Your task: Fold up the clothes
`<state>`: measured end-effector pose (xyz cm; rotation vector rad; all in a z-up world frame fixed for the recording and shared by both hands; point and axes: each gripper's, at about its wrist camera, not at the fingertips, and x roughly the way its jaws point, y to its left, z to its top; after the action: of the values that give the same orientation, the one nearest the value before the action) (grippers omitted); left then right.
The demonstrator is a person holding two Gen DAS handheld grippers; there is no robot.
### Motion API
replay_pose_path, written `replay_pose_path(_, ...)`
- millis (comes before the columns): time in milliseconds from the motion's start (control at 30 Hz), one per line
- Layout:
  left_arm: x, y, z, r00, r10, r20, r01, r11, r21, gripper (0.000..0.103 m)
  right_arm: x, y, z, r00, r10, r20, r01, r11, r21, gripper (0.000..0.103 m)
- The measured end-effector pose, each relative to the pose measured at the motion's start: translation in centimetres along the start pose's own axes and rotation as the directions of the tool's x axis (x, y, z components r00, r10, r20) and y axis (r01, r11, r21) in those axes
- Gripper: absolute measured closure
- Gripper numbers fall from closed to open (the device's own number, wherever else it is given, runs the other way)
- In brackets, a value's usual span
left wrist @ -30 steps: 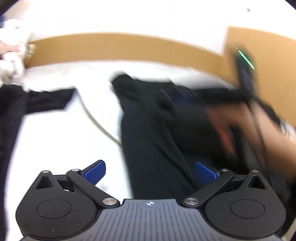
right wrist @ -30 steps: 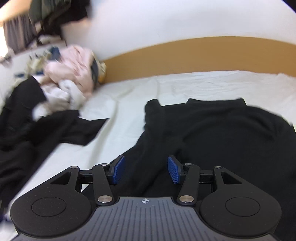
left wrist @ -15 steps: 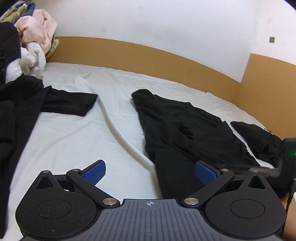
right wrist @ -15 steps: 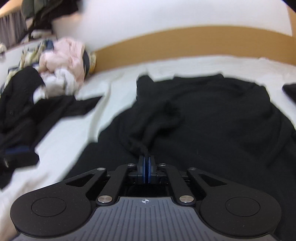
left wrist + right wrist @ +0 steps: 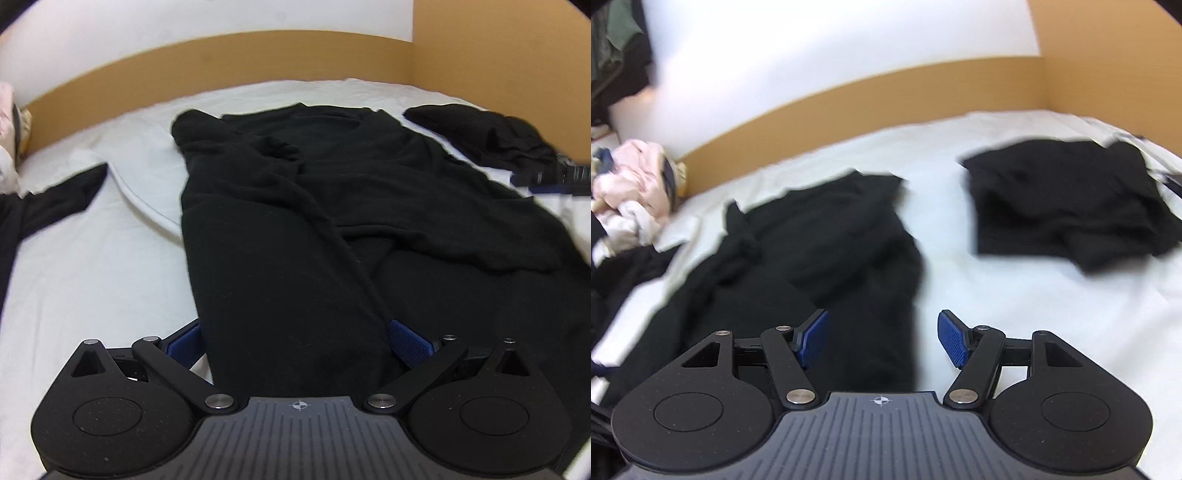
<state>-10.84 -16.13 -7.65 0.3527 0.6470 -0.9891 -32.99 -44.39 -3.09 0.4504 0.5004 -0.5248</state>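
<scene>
Spreading across the white sheet, black garment leaves margins.

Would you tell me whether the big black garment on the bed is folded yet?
Partly: the black garment lies long on the bed, one sleeve across its body.

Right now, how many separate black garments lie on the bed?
3, perhaps more hidden: the black top spread mid-bed, a folded black garment to its right, and a black piece at the left edge.
</scene>
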Motion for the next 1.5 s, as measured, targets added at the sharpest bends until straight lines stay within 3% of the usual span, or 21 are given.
replay_pose_path(167, -2.1, 1.3, 0.6, 0.988, -0.016, 0.15, 0.032, 0.994, -0.105, 0.001, -2.6, -1.6, -2.5, 1.0, 0.018, 0.001, -0.018, 1.0, 0.0, 0.036)
replay_pose_path(300, -1.6, 0.9, 0.7, 0.971, -0.006, 0.237, 0.032, 0.994, -0.108, 0.001, -4.4, -1.6, -3.7, 0.999, 0.045, 0.007, -0.044, 0.998, -0.054, 0.036)
replay_pose_path(333, -0.7, 0.7, 0.6, 0.976, -0.002, 0.217, 0.023, 0.995, -0.095, 0.001, -4.3, -1.7, -4.1, 0.998, 0.06, 0.007, -0.059, 0.996, -0.062, 0.035)
replay_pose_path(433, 2.7, 0.1, 0.2, 0.999, 0.028, 0.041, -0.025, 0.997, -0.067, 0.001, -3.7, -2.3, -5.2, 0.994, 0.108, 0.012, -0.107, 0.993, -0.055, 0.036)
replay_pose_path(500, 3.0, -0.5, 0.6, 0.997, 0.07, 0.024, -0.069, 0.997, -0.015, 0.001, -3.8, -2.3, -5.2, 0.993, 0.117, 0.022, -0.115, 0.992, -0.055, 0.036)
replay_pose_path(867, 3.4, -1.0, 0.5, 0.996, 0.09, 0.017, -0.09, 0.996, 0.005, 0.0, -2.8, -0.2, -5.4, 0.996, 0.092, -0.009, -0.093, 0.986, -0.14, 0.036)
replay_pose_path(900, 3.3, -0.9, 0.4, 0.996, 0.089, 0.017, -0.089, 0.996, 0.003, 0.0, -2.7, 0.1, -5.4, 0.995, 0.094, -0.018, -0.096, 0.984, -0.152, 0.042)
replay_pose_path(967, 3.2, -0.9, 0.3, 0.996, 0.088, 0.017, -0.088, 0.996, 0.003, 0.0, -2.4, 0.7, -5.5, 0.994, 0.105, -0.038, -0.11, 0.979, -0.169, 0.094)
replay_pose_path(1133, 3.3, -0.8, 0.3, 0.996, 0.087, 0.017, -0.087, 0.996, 0.002, 0.0, -3.6, 2.1, -4.4, 0.989, 0.146, -0.012, -0.147, 0.986, -0.08, 0.094)
replay_pose_path(1333, 3.3, -0.7, 0.3, 0.996, 0.085, 0.016, -0.085, 0.996, 0.0, 0.0, -3.8, 11.8, -3.3, 0.981, 0.193, -0.037, -0.196, 0.946, -0.257, 0.094)
replay_pose_path(1433, 3.2, -0.6, 0.3, 0.997, 0.08, 0.017, -0.08, 0.997, -0.008, 0.001, -1.5, 16.7, -4.9, 0.962, 0.236, -0.14, -0.271, 0.901, -0.34, 0.094)
replay_pose_path(1500, 3.2, -0.4, 0.3, 0.997, 0.076, 0.019, -0.075, 0.997, -0.015, 0.001, 0.6, 18.6, -6.8, 0.956, 0.21, -0.203, -0.274, 0.883, -0.38, 0.092)
